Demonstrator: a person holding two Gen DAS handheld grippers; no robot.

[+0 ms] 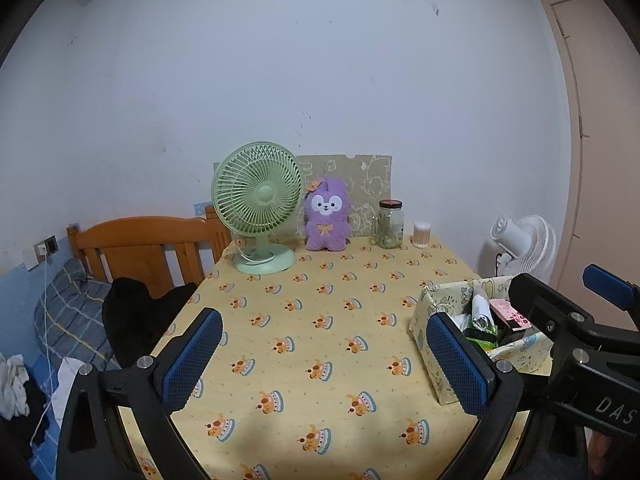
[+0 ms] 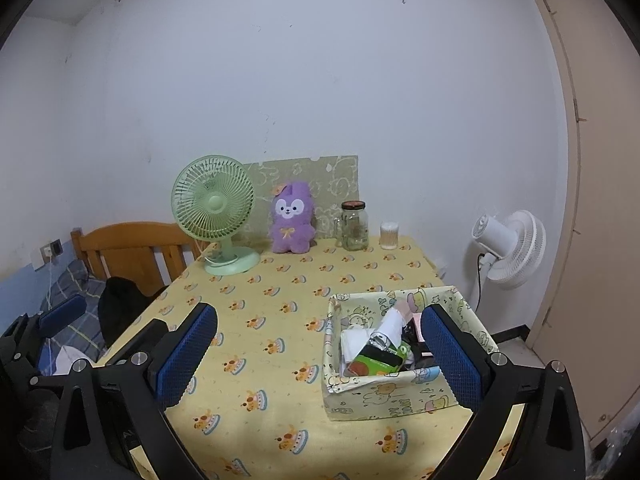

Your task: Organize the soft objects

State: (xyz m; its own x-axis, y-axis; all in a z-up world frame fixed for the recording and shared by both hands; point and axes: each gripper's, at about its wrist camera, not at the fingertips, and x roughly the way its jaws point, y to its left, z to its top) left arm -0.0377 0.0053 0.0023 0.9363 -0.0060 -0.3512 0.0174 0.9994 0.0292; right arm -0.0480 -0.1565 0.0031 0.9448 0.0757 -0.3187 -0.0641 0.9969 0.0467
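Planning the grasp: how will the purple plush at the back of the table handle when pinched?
The purple plush looks furry and stuffed, so it will likely squash under the pads and weigh little. It stands upright between the green fan and glass jar; a push probably topples it.

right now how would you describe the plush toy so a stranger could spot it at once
Look at the table with the yellow patterned cloth, along its far edge by the wall. Between the green desk fan and the glass jar sits the purple plush, upright. It alone there is furry, with a white face.
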